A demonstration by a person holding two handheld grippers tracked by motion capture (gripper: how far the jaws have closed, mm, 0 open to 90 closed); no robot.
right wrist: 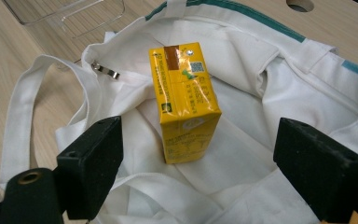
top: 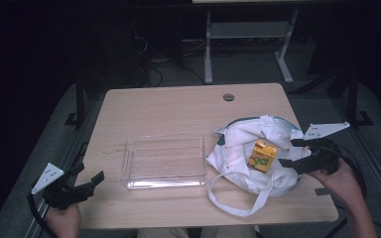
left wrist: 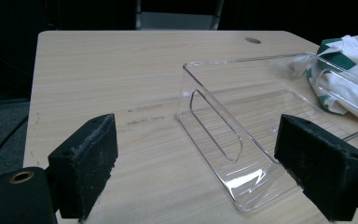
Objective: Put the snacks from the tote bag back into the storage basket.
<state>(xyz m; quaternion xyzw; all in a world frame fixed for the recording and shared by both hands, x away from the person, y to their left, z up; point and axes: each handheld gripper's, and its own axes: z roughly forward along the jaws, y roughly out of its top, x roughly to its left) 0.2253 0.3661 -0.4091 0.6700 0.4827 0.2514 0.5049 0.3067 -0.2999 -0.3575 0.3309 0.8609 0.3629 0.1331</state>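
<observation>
A yellow drink carton (top: pixel 262 155) (right wrist: pixel 184 101) lies on a white cloth bag with green trim (top: pixel 250 148) (right wrist: pixel 279 88) at the table's right. My right gripper (top: pixel 290 153) (right wrist: pixel 198 170) is open just right of the carton, its jaws wide apart and the carton lying ahead between them, untouched. A clear plastic tray (top: pixel 163 160) (left wrist: pixel 242 126) stands empty at the table's middle. My left gripper (top: pixel 92 181) (left wrist: pixel 209 172) is open at the front left corner, pointing at the tray and holding nothing.
The wooden table (top: pixel 168 106) has a round cable hole (top: pixel 228 97) near its far edge. The bag's strap (top: pixel 235 206) loops toward the front edge. A desk frame and cables (top: pixel 208 44) stand on the dark floor behind.
</observation>
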